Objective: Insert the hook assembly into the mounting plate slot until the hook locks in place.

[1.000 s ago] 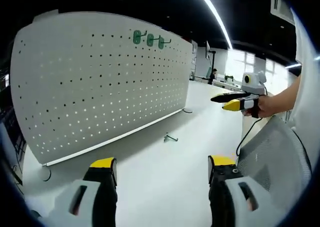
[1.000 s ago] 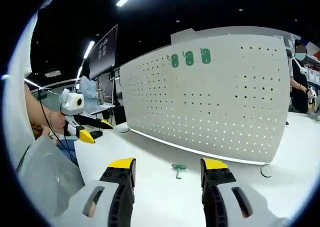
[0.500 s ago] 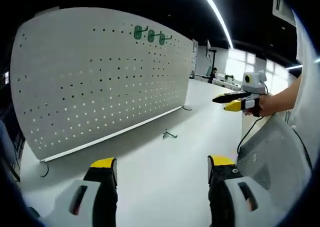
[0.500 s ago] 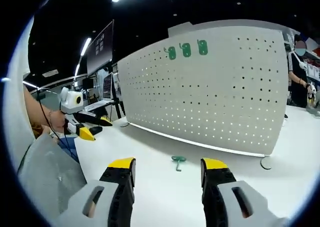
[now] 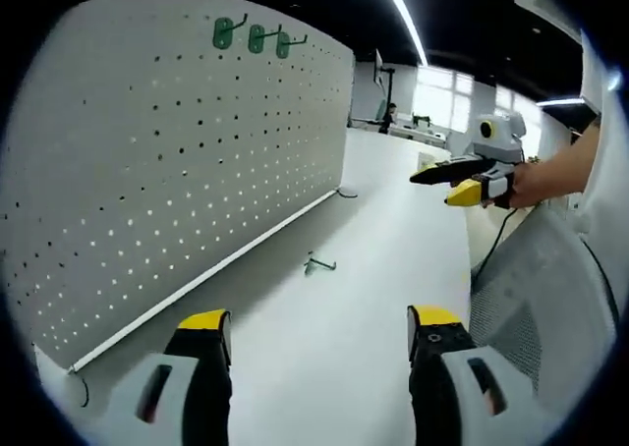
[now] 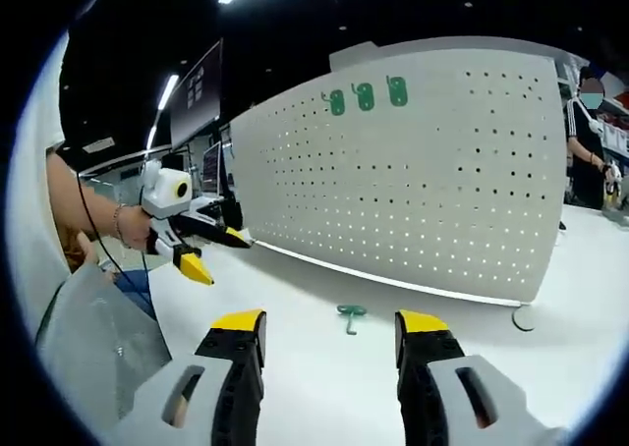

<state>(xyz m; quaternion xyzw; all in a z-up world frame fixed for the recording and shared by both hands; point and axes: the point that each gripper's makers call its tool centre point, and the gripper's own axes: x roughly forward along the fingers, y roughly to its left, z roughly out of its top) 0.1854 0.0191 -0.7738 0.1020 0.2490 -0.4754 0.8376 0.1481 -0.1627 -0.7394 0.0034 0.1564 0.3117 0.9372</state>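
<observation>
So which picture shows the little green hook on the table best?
The right gripper view: the loose green hook lies straight ahead on the white table, between that gripper's open jaws, in front of the pegboard. The left gripper view shows it smaller and side-on.

This was a big work room, like a lab or workshop. A tall white board full of little holes (image 6: 423, 171) stood on a long white counter (image 5: 373, 230). Long light strips (image 5: 398, 14) ran across a dark ceiling. Desks with a screen (image 6: 201, 92) stood behind, and big windows (image 5: 442, 83) shone far off
</observation>
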